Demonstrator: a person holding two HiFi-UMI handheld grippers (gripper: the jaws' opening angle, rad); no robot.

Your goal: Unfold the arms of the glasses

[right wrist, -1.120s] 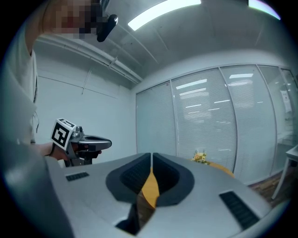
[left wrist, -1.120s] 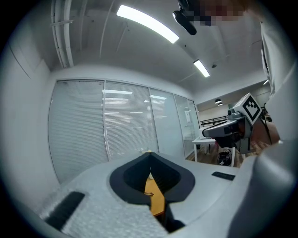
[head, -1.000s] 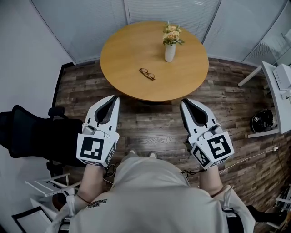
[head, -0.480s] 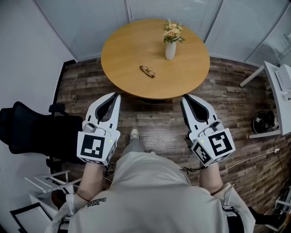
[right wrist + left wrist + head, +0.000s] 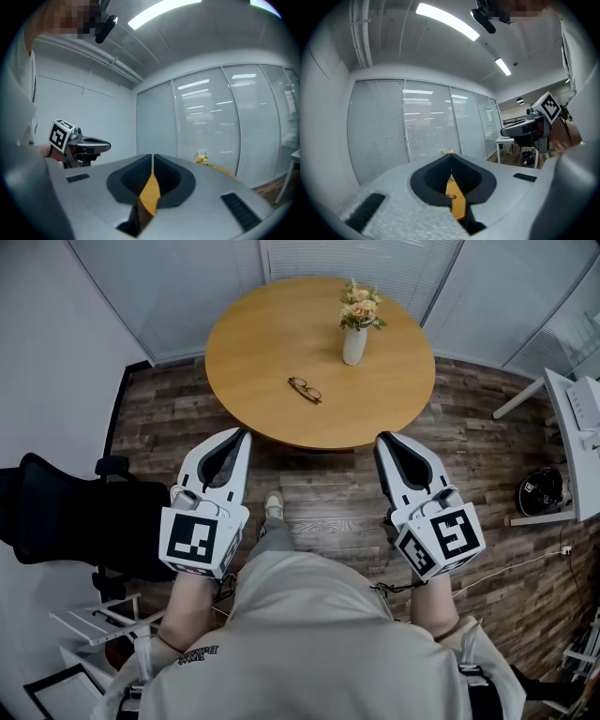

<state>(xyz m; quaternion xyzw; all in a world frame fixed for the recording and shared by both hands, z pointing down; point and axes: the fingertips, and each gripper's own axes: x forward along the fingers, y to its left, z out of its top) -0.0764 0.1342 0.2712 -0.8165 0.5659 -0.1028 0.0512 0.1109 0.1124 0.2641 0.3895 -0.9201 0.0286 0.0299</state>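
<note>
The dark-framed glasses (image 5: 304, 389) lie folded near the middle of the round wooden table (image 5: 253, 343), lenses up. Both grippers hover over the floor short of the table's near edge, level and pointing at it. My left gripper (image 5: 242, 434) is shut and empty; in the left gripper view its jaws (image 5: 452, 156) meet, and the glasses (image 5: 451, 196) show tiny through the slit. My right gripper (image 5: 382, 439) is also shut with nothing in it, its tips (image 5: 153, 156) touching with the tabletop (image 5: 150, 192) behind them.
A white vase of flowers (image 5: 354, 341) stands on the table behind and right of the glasses. A black office chair (image 5: 66, 512) is at the left, a white desk (image 5: 572, 418) and a black round object (image 5: 541, 488) at the right. One shoe (image 5: 272, 507) shows on the wood floor.
The person has stepped toward the table, one foot now forward. Both grippers have come a little closer to the table's near edge, still shut.
</note>
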